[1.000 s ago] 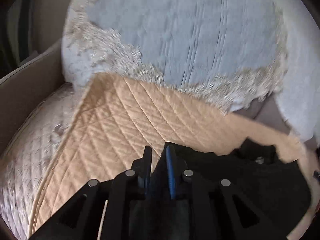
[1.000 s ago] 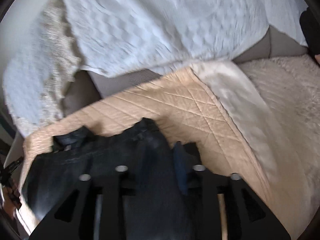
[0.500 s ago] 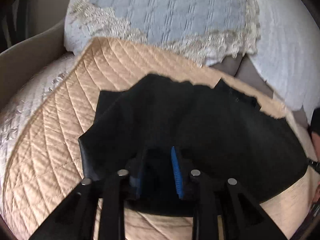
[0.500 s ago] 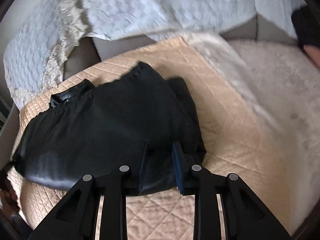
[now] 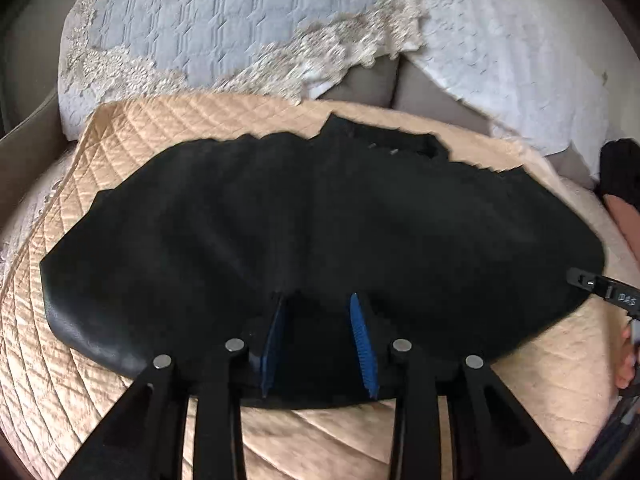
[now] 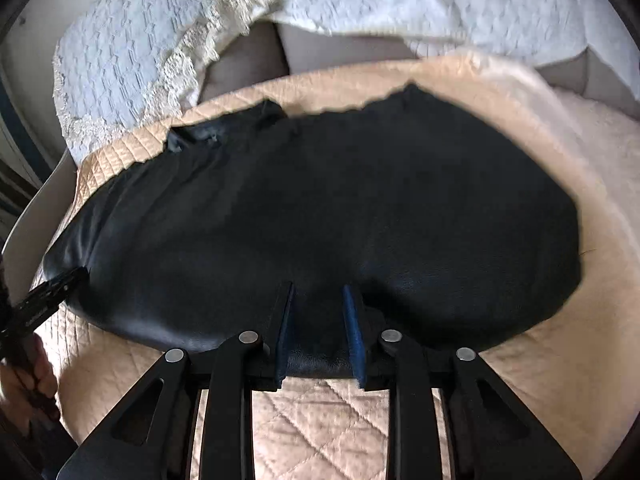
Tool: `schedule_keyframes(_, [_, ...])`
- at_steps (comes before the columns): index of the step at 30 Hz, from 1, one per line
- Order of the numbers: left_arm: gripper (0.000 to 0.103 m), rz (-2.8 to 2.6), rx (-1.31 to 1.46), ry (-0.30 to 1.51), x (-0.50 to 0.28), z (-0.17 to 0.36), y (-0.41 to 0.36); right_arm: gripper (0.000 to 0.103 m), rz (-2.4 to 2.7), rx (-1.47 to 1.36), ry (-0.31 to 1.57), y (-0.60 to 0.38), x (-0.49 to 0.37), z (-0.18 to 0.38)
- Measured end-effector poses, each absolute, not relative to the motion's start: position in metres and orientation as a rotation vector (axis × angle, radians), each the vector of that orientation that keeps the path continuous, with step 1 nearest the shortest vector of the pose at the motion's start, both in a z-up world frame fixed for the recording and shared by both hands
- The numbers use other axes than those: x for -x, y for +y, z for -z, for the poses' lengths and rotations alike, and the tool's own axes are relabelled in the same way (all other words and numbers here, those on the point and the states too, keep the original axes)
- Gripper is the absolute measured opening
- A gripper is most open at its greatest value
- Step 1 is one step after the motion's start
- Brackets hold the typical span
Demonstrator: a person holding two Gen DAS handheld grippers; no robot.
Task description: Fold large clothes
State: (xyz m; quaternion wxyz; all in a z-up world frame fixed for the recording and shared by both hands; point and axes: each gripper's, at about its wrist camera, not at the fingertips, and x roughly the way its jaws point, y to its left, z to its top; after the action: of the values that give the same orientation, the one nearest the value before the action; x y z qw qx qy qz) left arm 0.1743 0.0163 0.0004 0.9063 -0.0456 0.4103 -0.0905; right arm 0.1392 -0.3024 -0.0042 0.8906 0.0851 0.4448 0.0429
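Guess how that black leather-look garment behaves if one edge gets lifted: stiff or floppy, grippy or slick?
Black garment likely floppy: it lies draped flat on the quilted cover. Its sheen hints at a smooth, possibly slick surface. Probably heavyish; it looks thick at the folded edge.

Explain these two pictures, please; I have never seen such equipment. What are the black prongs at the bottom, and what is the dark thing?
A person holds a two-finger gripper in each hand; there is no robot. Each picture comes from a wide-angle camera on one gripper, looking along its fingers: those are the prongs. One view shows the left gripper, the other the right gripper. A black garment lies spread on a tan quilted cover, with white lace-trimmed covers behind. The left jaws are opening over the garment's near edge; the right seems to pinch a fold of it.
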Motion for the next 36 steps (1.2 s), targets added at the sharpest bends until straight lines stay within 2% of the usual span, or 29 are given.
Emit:
schedule_keyframes(5, [0.036, 0.127, 0.064, 0.792, -0.170, -0.008, 0.028, 0.026, -0.040, -0.147, 0.824, -0.311, -0.122, -0.012])
schedule_keyframes(9, [0.036, 0.105, 0.150, 0.855, -0.176, 0.011, 0.060, 0.026, 0.096, -0.215, 0.883, -0.356, -0.128, 0.007])
schedule_keyframes(12, [0.036, 0.095, 0.137, 0.845, -0.171, 0.003, 0.060, 0.027, 0.067, -0.323, 0.876, -0.370, -0.127, 0.005])
schedule_keyframes(16, [0.039, 0.051, 0.180, 0.807, -0.151, -0.012, 0.079, 0.059, 0.053, -0.377, 0.810, -0.372, -0.106, -0.015])
schedule_keyframes(18, [0.050, 0.012, 0.243, 0.818, -0.138, -0.010, 0.102, 0.064, 0.060, -0.431, 0.820, -0.378, -0.093, -0.016])
schedule_keyframes(21, [0.060, -0.051, 0.359, 0.860, -0.122, 0.004, 0.138, 0.069, 0.084, -0.555, 0.857, -0.394, -0.075, -0.004])
schedule_keyframes(24, [0.062, -0.079, 0.497, 0.906, -0.123, 0.026, 0.164, 0.071, 0.084, -0.699, 0.875, -0.412, -0.071, 0.014])
schedule_keyframes(28, [0.069, -0.090, 0.646, 0.841, -0.138, 0.028, 0.179, 0.072, 0.080, -0.831, 0.806, -0.430, -0.084, 0.020])
schedule_keyframes(33, [0.068, -0.150, 0.672, 0.823, -0.165, 0.046, 0.187, 0.072, 0.116, -0.904, 0.746, -0.441, -0.102, 0.026])
schedule_keyframes(35, [0.061, -0.177, 0.630, 0.819, -0.169, 0.049, 0.183, 0.073, 0.132, -0.890, 0.755, -0.438, -0.109, 0.026])
schedule_keyframes(36, [0.054, -0.194, 0.604, 0.820, -0.170, 0.048, 0.182, 0.073, 0.136, -0.881, 0.757, -0.437, -0.112, 0.025])
